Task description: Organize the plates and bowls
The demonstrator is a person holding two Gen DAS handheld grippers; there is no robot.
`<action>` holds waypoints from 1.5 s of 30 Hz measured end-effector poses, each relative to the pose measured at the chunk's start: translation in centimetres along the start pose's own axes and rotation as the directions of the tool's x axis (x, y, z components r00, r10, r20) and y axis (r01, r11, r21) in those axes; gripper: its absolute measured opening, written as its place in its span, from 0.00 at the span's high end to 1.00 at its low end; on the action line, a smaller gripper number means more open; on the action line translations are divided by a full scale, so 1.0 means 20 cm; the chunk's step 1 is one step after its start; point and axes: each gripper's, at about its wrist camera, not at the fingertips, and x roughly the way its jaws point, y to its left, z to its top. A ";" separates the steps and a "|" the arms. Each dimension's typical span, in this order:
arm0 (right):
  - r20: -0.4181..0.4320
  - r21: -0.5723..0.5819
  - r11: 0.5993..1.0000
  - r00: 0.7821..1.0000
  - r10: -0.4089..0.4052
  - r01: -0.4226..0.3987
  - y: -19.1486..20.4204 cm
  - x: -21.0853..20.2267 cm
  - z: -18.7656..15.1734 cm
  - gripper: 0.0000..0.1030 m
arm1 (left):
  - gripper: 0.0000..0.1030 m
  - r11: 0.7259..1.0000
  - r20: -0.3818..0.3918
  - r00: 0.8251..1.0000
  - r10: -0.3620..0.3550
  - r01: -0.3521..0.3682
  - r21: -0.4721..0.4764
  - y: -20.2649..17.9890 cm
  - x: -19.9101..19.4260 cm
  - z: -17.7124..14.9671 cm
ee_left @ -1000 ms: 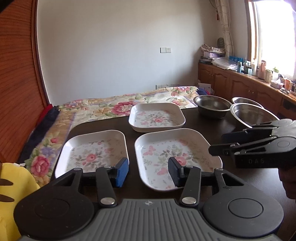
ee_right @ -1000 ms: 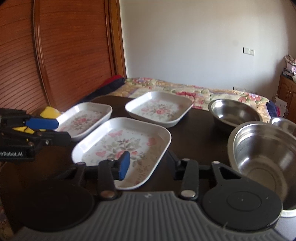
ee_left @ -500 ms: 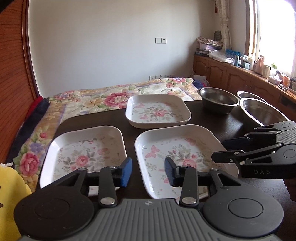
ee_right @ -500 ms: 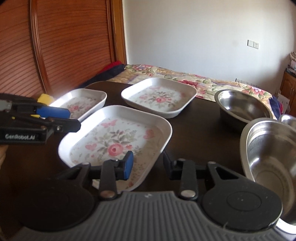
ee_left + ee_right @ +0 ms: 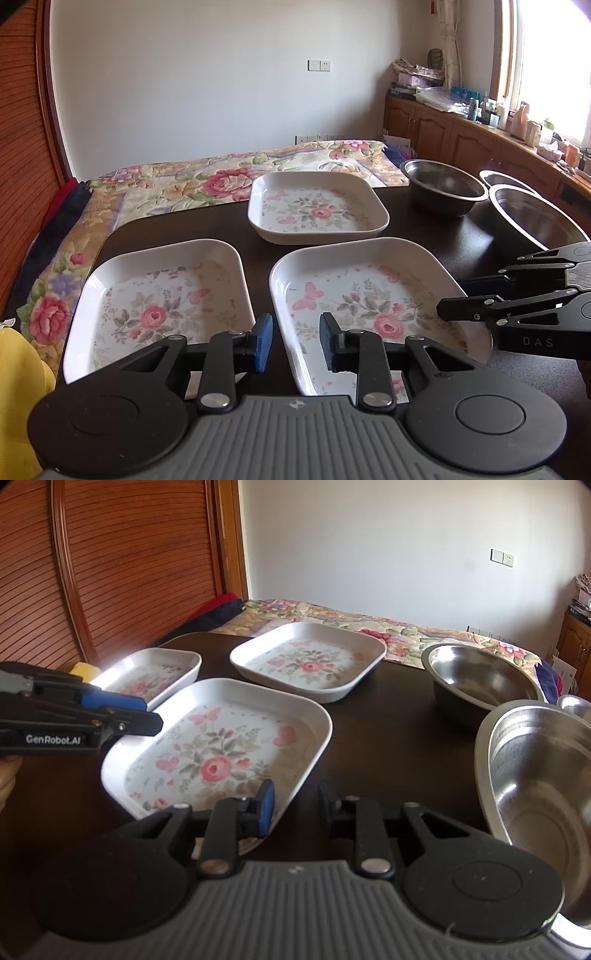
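Plates: three white rectangular dishes with floral print on dark table (image 5: 177,229). Near-left plate (image 5: 162,306) and near-right plate (image 5: 369,295) side by side, small gap between, not touching. Far plate (image 5: 317,210) behind them, set apart, near table's far edge. All flat, nothing inside.

Bowls: three stainless, right side of table. Far steel bowl (image 5: 443,186) right of far plate, apart from it. Large steel bowl (image 5: 539,775) nearer, beside near-right plate with bare table between. Third bowl (image 5: 506,180) mostly hidden behind large one, only rim visible; contact between those two can't be told.

Left gripper (image 5: 295,341): released, blue pads parted, nothing between. Hovers over gap between the two near plates at their near ends. Seen side-on in right wrist view at left edge (image 5: 144,712), above the near-left corner of near-right plate (image 5: 221,749).

Right gripper (image 5: 293,806): released, pads parted, nothing held. Sits over near-right corner of near-right plate, left pad above rim, right pad over bare table. Seen side-on in left wrist view (image 5: 454,299), at that plate's right edge. Touching plate or not: can't tell.

Floral bedspread (image 5: 207,181) beyond table. Yellow object (image 5: 18,387) at far left, partly cut off.
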 end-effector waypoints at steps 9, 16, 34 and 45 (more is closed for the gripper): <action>0.007 0.017 1.000 1.000 0.005 -0.005 -0.01 0.00 0.00 0.74 | 0.79 1.000 -0.034 0.999 0.012 -0.012 0.008 0.00 0.05 0.01; 0.013 0.028 1.000 1.000 0.008 -0.009 -0.02 0.01 -0.01 0.74 | 0.79 1.000 -0.060 0.998 0.015 -0.014 0.019 -0.01 0.07 0.00; 0.016 0.135 0.990 0.999 0.050 -0.052 -0.07 0.01 -0.01 0.87 | 0.90 1.000 -0.026 1.000 0.001 -0.002 -0.017 -0.02 0.01 -0.05; 0.046 0.140 0.989 0.998 0.052 -0.058 -0.06 -0.06 0.00 0.87 | 0.90 0.998 0.013 1.000 -0.014 0.015 -0.056 -0.03 -0.10 -0.07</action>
